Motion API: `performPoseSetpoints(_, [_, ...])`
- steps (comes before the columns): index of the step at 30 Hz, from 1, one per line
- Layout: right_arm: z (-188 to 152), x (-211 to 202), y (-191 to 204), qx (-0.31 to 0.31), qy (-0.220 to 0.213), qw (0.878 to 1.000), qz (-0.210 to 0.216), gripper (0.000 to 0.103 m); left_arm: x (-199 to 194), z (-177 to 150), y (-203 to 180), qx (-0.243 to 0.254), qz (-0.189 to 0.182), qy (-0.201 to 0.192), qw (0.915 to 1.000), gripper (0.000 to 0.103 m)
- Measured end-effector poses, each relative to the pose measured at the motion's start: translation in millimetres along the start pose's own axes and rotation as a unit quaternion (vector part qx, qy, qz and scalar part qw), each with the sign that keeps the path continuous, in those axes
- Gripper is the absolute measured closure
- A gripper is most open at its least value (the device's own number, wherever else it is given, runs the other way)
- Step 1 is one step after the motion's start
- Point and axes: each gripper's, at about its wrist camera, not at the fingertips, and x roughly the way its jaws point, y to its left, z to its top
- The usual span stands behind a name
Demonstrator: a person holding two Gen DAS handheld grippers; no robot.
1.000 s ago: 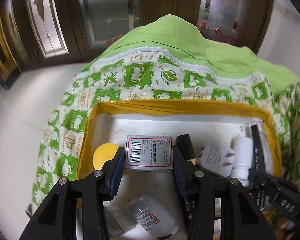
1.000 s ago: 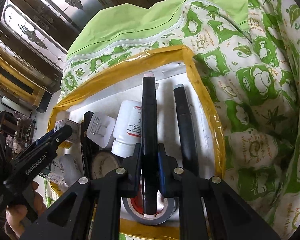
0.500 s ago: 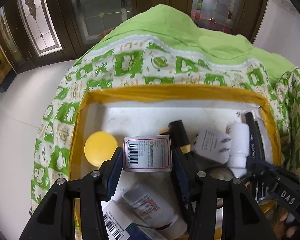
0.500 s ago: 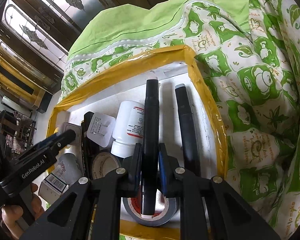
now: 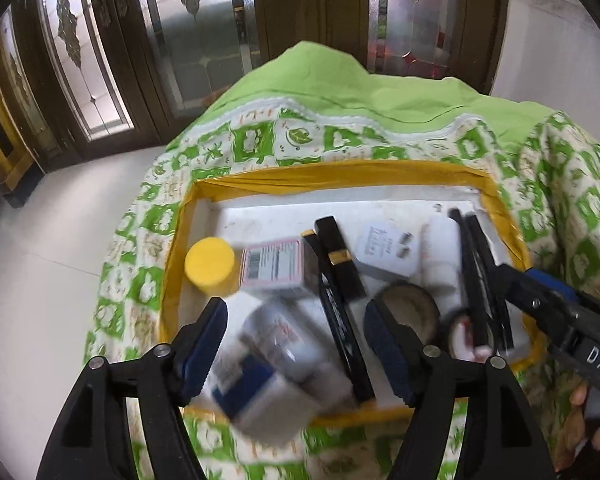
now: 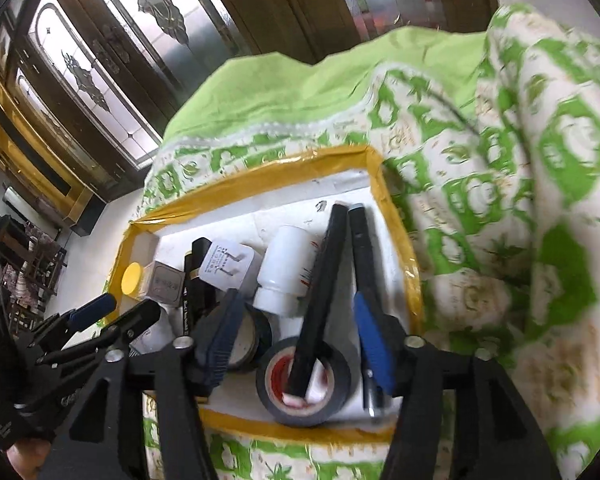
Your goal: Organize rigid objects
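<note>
A white tray with a yellow tape rim (image 5: 340,172) (image 6: 260,172) lies on a green quilt. My left gripper (image 5: 294,344) (image 6: 118,314) hovers over its near end, jaws opening and gripping nothing. The pink barcode box (image 5: 274,266) lies free ahead of it, beside a yellow cap (image 5: 209,266). A blurred white bottle (image 5: 292,340) lies below the fingers. My right gripper (image 6: 296,344) (image 5: 560,312) is also opening. The black marker (image 6: 324,280) lies loose between its pads, its end in a black tape roll (image 6: 304,380).
The tray also holds a second pen (image 6: 364,264), a white bottle (image 6: 288,268), a plug adapter (image 6: 228,264), a long black box (image 5: 340,300) and another tape roll (image 5: 410,308). The quilt (image 6: 520,200) rises on the right. Glass-panelled doors (image 5: 204,40) stand behind.
The left gripper let go of the barcode box and drew back. The right gripper opened off the black marker, which now rests in the tape roll, and pulled back too.
</note>
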Motion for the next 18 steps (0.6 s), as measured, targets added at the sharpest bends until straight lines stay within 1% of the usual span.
performPoseSetpoints(1, [-2.3, -5.3, -0.3, -0.001, -0.006, 1.0, -0.003, 0.029, -5.6, -2.9, -1.8, 0.002, 0.003, -0.004, 1.0, 0.026])
performPoseSetpoints(3, [-7.6, -16.1, 0.3, -0.006, -0.015, 1.0, -0.01, 0.025, -18.8, -11.9, -4.8, 0.006, 0.01, -0.014, 0.9998, 0.022])
performPoseSetpoints(4, [-11.3, -22.0, 1.6, -0.012, -0.019, 1.0, -0.014, 0.024, -24.8, -16.5, -6.2, 0.006, 0.012, -0.018, 0.9997, 0.022])
performPoseSetpoints(6, [-18.4, -30.3, 4.2, -0.025, -0.025, 0.999, -0.02, 0.022, -40.3, -28.0, -7.4, 0.004, 0.02, -0.027, 0.9994, 0.017])
performPoseSetpoints(8, [-25.6, -38.9, 6.9, -0.038, -0.031, 0.998, -0.026, 0.016, -52.1, -38.1, -5.7, -0.004, 0.03, -0.032, 0.999, 0.013])
performPoseSetpoints(9, [-30.3, -43.8, 8.7, -0.046, -0.037, 0.998, -0.032, 0.011, -62.2, -47.3, -4.4, -0.013, 0.038, -0.038, 0.9985, 0.013])
performPoseSetpoints(10, [-34.4, -47.9, 10.9, -0.054, -0.042, 0.997, -0.037, 0.009, -69.5, -54.7, -3.0, -0.021, 0.041, -0.044, 0.998, 0.012])
performPoseSetpoints(12, [-43.5, -58.5, 15.4, -0.073, -0.053, 0.995, -0.045, 0.007, -86.5, -77.4, -0.4, -0.039, 0.05, -0.059, 0.9962, 0.006])
performPoseSetpoints(13, [-48.0, -63.7, 17.3, -0.08, -0.058, 0.994, -0.046, 0.005, -90.9, -86.7, -0.7, -0.043, 0.055, -0.063, 0.9955, 0.005])
performPoseSetpoints(16, [-65.6, -83.3, 20.3, -0.093, -0.076, 0.992, -0.047, 0.001, -105.4, -124.4, -0.8, -0.035, 0.091, -0.086, 0.9915, 0.003])
performPoseSetpoints(18, [-78.9, -96.6, 22.0, -0.099, -0.094, 0.989, -0.059, 0.001, -111.6, -148.6, -1.1, -0.024, 0.111, -0.104, 0.9881, 0.003])
